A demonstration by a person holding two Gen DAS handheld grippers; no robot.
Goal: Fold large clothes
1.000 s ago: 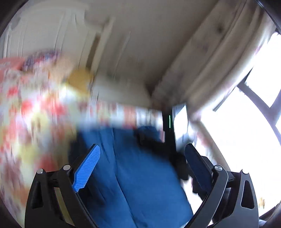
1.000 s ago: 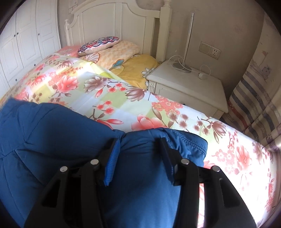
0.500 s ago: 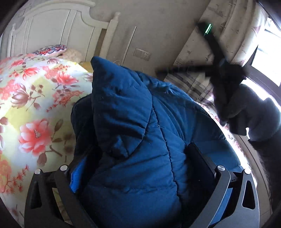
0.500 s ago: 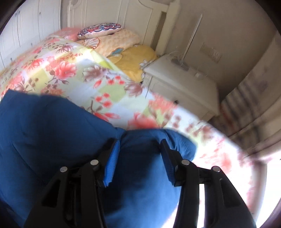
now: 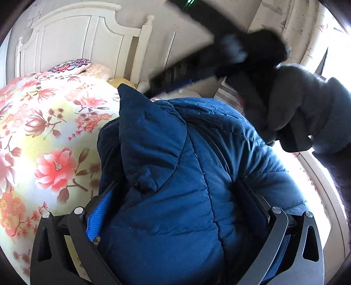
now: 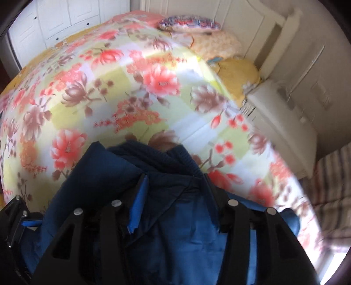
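Observation:
A large blue quilted jacket (image 5: 175, 175) is bunched over the flowered bedspread (image 5: 43, 136). My left gripper (image 5: 175, 197) is shut on a thick fold of it, with padding bulging between the blue pads. The right gripper (image 6: 175, 186) is shut on another part of the jacket (image 6: 171, 230), near a dark ribbed cuff or collar edge, held above the bedspread (image 6: 109, 87). In the left wrist view the right gripper and the person's dark sleeved arm (image 5: 296, 105) pass blurred across the upper right.
A white headboard (image 5: 76, 39) and pillows (image 6: 210, 39) lie at the bed's head. A white nightstand (image 6: 280, 114) stands by the bed. White wardrobe doors (image 6: 54, 19) are on the far side. Curtains and a bright window (image 5: 329, 32) are on the right.
The left gripper has closed on the jacket and lifted it. The right gripper has swung up and leftwards with its part of the jacket, now looking down over the bed.

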